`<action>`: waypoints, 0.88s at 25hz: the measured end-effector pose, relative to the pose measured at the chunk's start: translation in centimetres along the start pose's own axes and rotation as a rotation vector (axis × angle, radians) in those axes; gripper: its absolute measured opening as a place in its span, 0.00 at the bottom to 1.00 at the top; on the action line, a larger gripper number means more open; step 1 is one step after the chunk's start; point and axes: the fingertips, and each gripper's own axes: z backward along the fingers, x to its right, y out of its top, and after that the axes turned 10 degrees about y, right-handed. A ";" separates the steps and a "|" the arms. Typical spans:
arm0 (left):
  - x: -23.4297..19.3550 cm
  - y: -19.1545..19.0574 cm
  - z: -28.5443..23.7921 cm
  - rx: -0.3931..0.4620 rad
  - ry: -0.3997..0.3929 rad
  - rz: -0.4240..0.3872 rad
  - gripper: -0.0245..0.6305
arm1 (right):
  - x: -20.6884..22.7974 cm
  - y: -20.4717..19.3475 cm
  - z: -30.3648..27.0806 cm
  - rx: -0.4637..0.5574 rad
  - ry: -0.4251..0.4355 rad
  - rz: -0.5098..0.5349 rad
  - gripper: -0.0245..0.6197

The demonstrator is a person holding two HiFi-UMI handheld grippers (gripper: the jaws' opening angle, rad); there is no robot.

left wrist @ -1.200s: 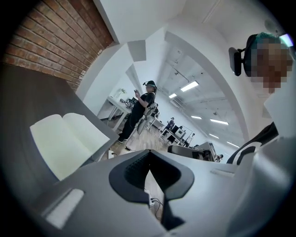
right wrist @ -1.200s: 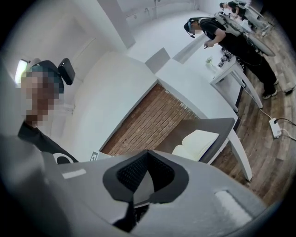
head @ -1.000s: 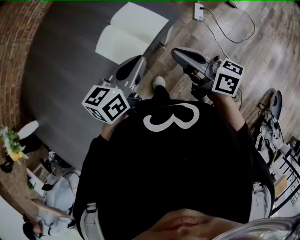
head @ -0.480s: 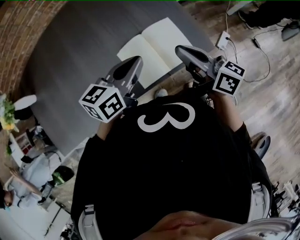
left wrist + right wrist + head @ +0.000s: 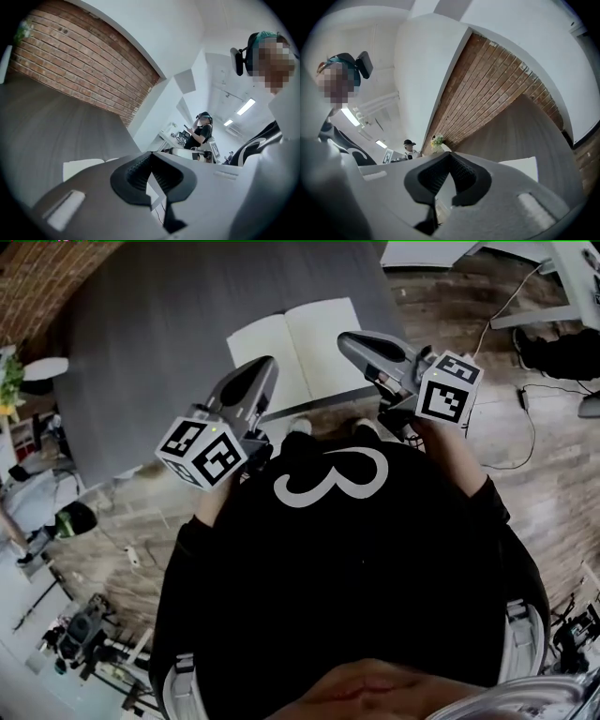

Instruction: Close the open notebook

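Observation:
The open notebook lies flat with blank white pages up, near the front edge of the dark grey table. My left gripper hovers at the notebook's left page corner, its jaws shut with nothing between them. My right gripper hangs over the right page's front edge, jaws shut and empty too. In the left gripper view a slice of white page shows past the closed left gripper. In the right gripper view the page lies right of the closed right gripper.
A brick wall runs behind the table. A white stand with a plant is at the far left. A cable trails on the wooden floor at right. Another person stands far off in the room.
The view has swung round, so the notebook now lies straight ahead between the two grippers instead of off to the upper left. Both grippers moved up to the table's front edge, still shut.

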 end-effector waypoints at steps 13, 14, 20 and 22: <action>1.0 -5.1 3.3 0.127 0.117 0.238 0.12 | -0.2 -2.9 -0.3 -0.200 0.149 -0.055 0.04; 1.0 -5.6 3.3 0.127 0.113 0.267 0.17 | -0.5 -2.9 -0.3 -0.201 0.162 -0.063 0.04; -0.2 -9.1 3.9 0.144 0.140 0.483 0.28 | -0.8 -4.8 0.2 -0.262 0.178 -0.089 0.04; -0.8 -10.9 3.9 0.148 0.149 0.588 0.31 | -0.6 -5.7 0.9 -0.275 0.169 -0.101 0.04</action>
